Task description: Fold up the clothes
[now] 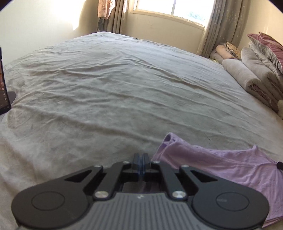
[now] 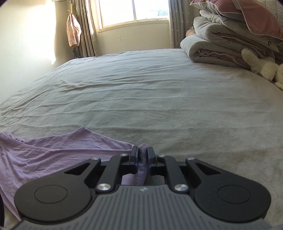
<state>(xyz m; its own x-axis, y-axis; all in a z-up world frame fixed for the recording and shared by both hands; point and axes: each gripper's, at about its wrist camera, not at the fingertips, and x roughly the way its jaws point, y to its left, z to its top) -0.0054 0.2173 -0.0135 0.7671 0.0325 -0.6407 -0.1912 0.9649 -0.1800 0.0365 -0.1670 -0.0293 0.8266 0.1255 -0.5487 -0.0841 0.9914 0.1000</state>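
Observation:
A lilac garment (image 1: 221,164) lies on the grey bed sheet (image 1: 115,85), at the lower right of the left wrist view and the lower left of the right wrist view (image 2: 44,154). My left gripper (image 1: 141,157) is shut, with its fingers pressed together just left of the garment's edge; no cloth shows between them. My right gripper (image 2: 143,152) is shut on a bunched fold of the lilac garment, which sticks up between the fingers.
Folded grey and pink quilts and pillows (image 2: 230,35) are stacked at the right side of the bed, with a white plush toy (image 2: 261,67) beside them. A phone on a stand (image 1: 3,85) is at the left edge. A window and curtains (image 1: 176,10) lie beyond the bed.

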